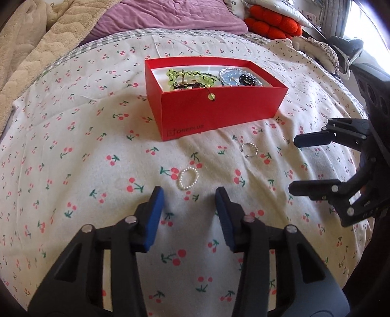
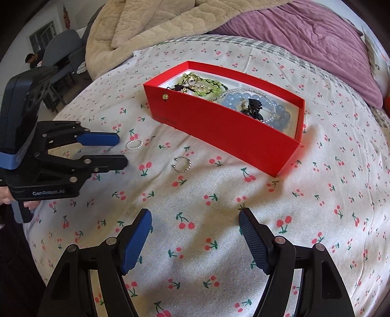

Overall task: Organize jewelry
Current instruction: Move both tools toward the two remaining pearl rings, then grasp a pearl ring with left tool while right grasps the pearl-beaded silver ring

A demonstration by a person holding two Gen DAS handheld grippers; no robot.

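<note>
A red box (image 1: pixel 219 112) (image 2: pixel 226 131) stands on the cherry-print bedsheet and holds green beads (image 1: pixel 187 75) (image 2: pixel 202 85), blue beads (image 1: pixel 230 78) (image 2: pixel 280 114) and a black piece (image 2: pixel 253 108). A small white pearl ring (image 1: pixel 188 179) (image 2: pixel 133 144) lies on the sheet just ahead of my open left gripper (image 1: pixel 189 197) (image 2: pixel 119 150). A silver open ring (image 1: pixel 249 149) (image 2: pixel 182 164) lies to its right. My right gripper (image 2: pixel 195 217) (image 1: pixel 296 165) is open and empty, apart from both rings.
A beige blanket (image 2: pixel 146 19) and a purple quilt (image 1: pixel 170 14) (image 2: pixel 316 36) lie behind the box. Red cushions (image 1: pixel 270 22) sit at the far right. A person sits at the far left background (image 2: pixel 31 59).
</note>
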